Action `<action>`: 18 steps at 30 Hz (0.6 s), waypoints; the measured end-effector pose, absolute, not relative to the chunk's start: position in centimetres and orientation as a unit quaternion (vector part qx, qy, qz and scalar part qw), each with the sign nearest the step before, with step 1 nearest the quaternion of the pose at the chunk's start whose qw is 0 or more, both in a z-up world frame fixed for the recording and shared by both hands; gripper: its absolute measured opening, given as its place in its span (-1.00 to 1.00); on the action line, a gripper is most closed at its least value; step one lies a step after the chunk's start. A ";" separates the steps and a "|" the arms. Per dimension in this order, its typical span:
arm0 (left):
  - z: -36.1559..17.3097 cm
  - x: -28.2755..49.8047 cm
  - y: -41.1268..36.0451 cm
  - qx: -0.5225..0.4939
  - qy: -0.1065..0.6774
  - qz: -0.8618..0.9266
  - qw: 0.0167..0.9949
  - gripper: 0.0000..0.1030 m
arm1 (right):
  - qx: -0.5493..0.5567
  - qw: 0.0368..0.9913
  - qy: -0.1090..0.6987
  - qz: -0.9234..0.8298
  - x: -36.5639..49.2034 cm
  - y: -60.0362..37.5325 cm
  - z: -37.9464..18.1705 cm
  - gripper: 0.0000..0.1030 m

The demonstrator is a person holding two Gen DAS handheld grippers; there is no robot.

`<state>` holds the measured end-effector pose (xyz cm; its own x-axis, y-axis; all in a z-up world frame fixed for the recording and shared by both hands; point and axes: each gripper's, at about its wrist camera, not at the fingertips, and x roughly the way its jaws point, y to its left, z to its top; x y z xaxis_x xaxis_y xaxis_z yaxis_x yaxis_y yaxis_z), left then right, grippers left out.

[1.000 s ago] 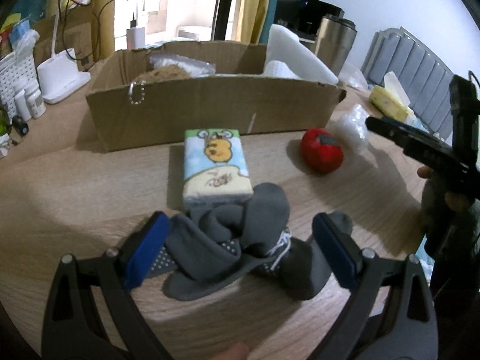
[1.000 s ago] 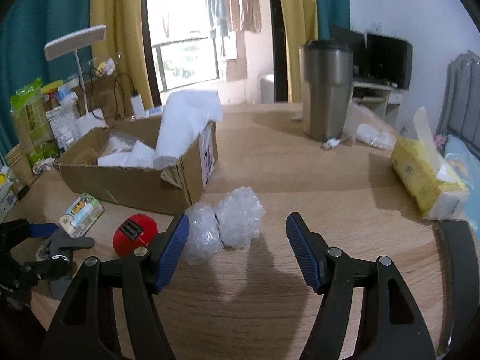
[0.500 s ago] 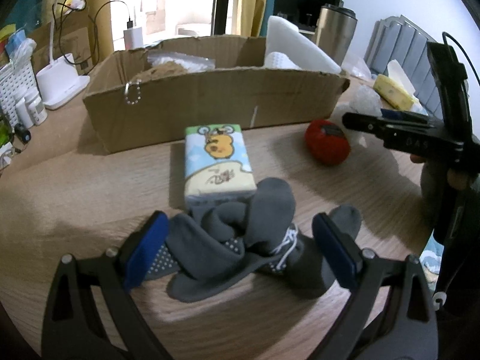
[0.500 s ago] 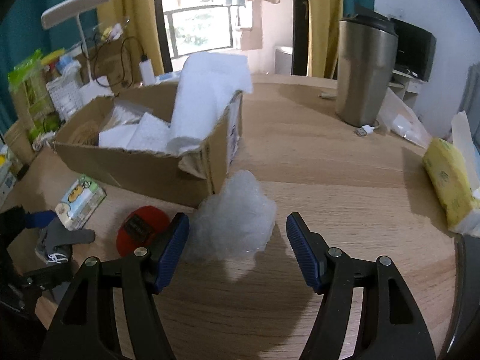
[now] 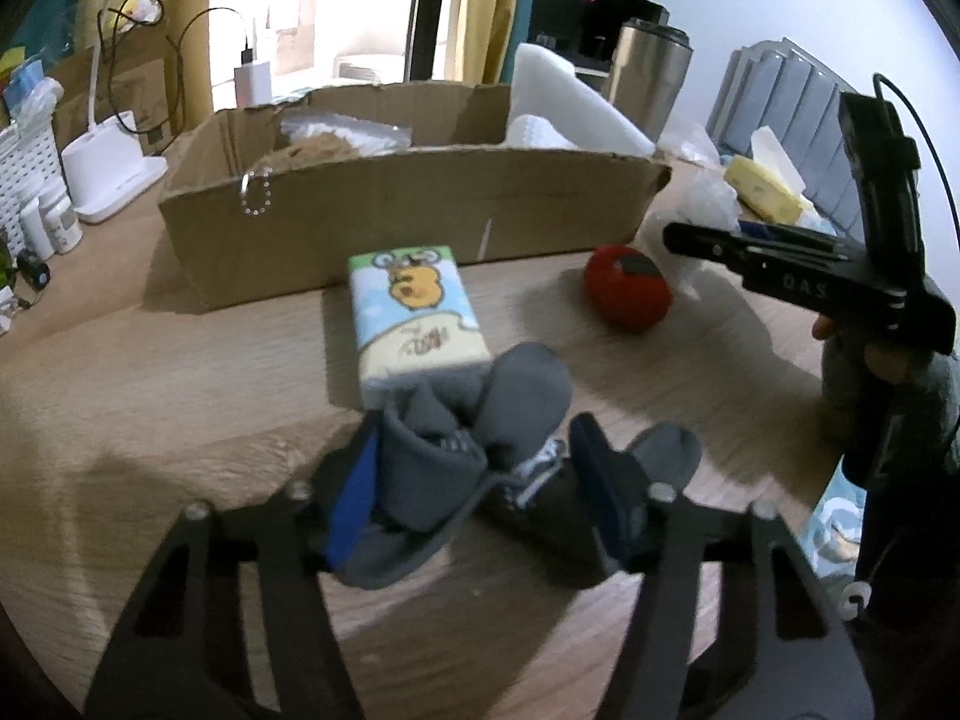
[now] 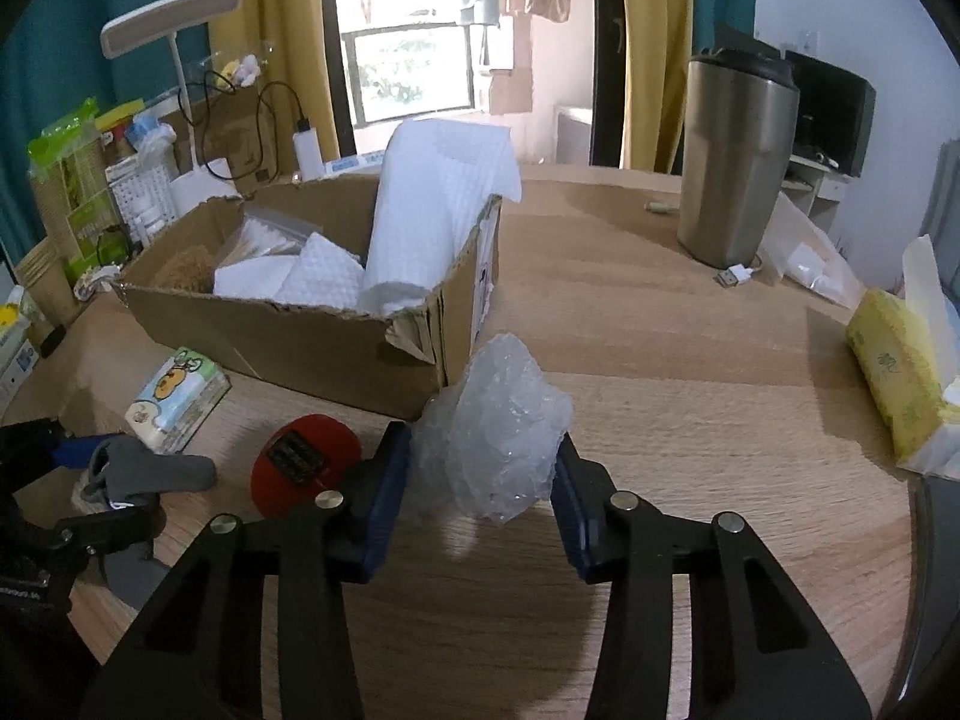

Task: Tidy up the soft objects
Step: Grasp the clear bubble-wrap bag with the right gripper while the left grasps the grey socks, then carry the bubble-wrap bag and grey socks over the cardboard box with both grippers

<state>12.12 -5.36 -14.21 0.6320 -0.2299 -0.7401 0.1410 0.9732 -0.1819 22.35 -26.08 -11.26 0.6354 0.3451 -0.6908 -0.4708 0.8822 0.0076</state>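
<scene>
Grey socks (image 5: pixel 516 396) lie bunched on the wooden table, and my left gripper (image 5: pixel 480 480) is closing on them, its blue pads pressing into the bundle from both sides. Just beyond the socks lies a cartoon tissue pack (image 5: pixel 414 312), with a red soft ball (image 5: pixel 627 294) to its right. In the right wrist view a crumpled wad of bubble wrap (image 6: pixel 498 426) sits between the closing jaws of my right gripper (image 6: pixel 480 480), both pads touching it. The open cardboard box (image 6: pixel 288 330) stands just behind, holding white foam sheets (image 6: pixel 432 204).
A steel tumbler (image 6: pixel 738 156) stands far right on the table, with a yellow tissue pack (image 6: pixel 894 384) at the right edge. A desk lamp (image 6: pixel 174 30), cables and small bottles crowd the left behind the box. The red ball (image 6: pixel 300 462) lies just left of my right gripper.
Both grippers' jaws have closed in. The left ones bunched the socks up between them. The right ones came up to the bubble wrap and pinched it.
</scene>
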 end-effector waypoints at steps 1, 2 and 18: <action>-14.2 12.0 -5.3 -0.055 0.416 -0.105 0.902 0.11 | -0.087 0.901 0.359 0.226 22.2 -26.1 -11.2 -0.09; -14.2 11.9 -5.3 -0.058 0.415 -0.107 0.901 0.09 | -0.088 0.901 0.358 0.226 22.1 -26.1 -11.2 -0.09; -11.7 10.3 -3.9 -0.094 0.358 -0.142 0.918 -0.05 | -0.081 0.916 0.323 0.223 19.6 -26.9 -8.0 -0.08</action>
<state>10.29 -3.93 -11.70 0.7036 -0.3286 -0.6300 0.1935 0.9418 -0.2750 19.58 -26.88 -8.02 0.6921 0.3557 -0.6281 -0.4600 0.8879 -0.0040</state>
